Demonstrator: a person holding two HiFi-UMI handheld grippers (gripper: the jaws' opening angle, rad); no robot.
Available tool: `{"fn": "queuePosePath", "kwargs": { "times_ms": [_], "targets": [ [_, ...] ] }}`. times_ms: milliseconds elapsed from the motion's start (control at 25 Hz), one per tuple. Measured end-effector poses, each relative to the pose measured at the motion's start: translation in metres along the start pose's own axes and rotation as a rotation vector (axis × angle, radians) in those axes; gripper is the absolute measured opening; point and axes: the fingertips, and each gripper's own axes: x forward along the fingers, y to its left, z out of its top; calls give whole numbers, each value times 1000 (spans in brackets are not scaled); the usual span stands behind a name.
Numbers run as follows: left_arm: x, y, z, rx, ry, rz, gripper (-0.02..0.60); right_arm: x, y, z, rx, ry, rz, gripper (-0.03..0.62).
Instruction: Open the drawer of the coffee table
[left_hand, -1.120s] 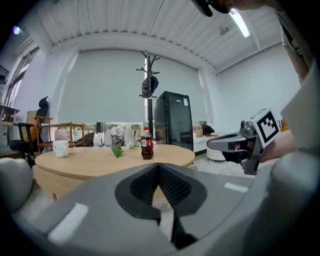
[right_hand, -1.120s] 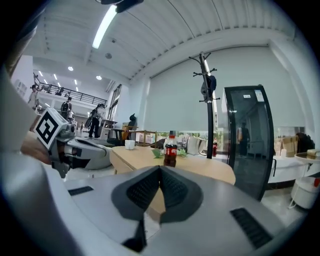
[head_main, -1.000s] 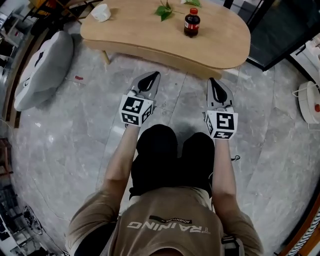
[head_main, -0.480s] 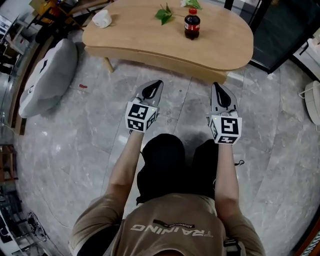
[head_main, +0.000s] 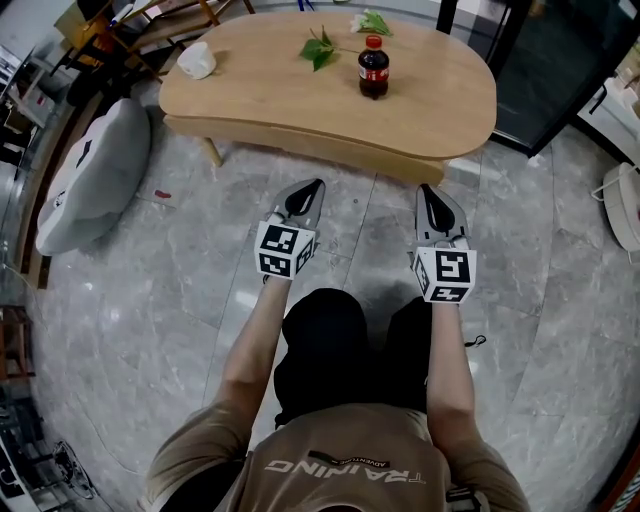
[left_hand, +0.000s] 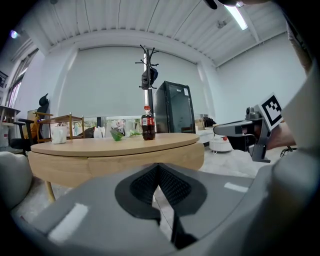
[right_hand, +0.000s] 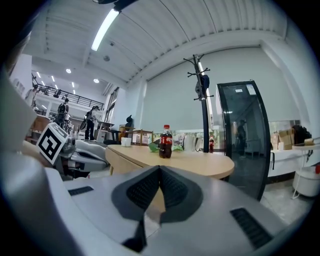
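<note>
Drawer front (left_hand: 145, 160) runs along the coffee table's (head_main: 250, 95) near apron, flush and closed, its long axis from nine to three o'clock. Both claws hang short of it, pinched together on nothing. The left gripper (head_main: 312, 188) has it dead ahead at twelve. The right gripper (head_main: 431, 192) faces the table's rounded end, with the drawer toward eleven. We judge the left better placed to reach in.

- My right gripper (right_hand: 160, 170) fills the lower frame, jaws closed tip to tip.
- Beyond, at centre, the coffee table (right_hand: 200, 162) carries a cola bottle (right_hand: 165, 142).
- The left gripper (right_hand: 102, 158) shows at middle left.
</note>
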Motion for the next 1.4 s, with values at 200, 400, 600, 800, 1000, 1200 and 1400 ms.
{"fn": "queuePosePath", "kwargs": {
  "times_ms": [200, 400, 600, 800, 1000, 1200, 1400],
  "targets": [
    [7, 8, -16, -258, -45, -39, 6, 0, 8, 2, -63, 10, 15, 3],
    [7, 35, -27, -1141, -374, -161, 6, 2, 20, 12, -97, -4, 43, 3],
    [6, 51, -48, -1444, -528, -179, 6, 1, 25, 17, -69, -19, 83, 3],
    [13, 55, -58, -1403, -500, -196, 6, -1, 24, 19, -53, -22, 83, 3],
    [30, 59, -79, -1448, -557, -230, 80, -4, 27, 20, -39, -22, 105, 3],
    [57, 86, -114, -1521, -673, -210, 236, -2, 31, 16, 26, -39, 178, 3],
    [82, 97, -125, -1496, -695, -185, 238, 0, 29, 17, 19, -33, 178, 4]
  ]
}}
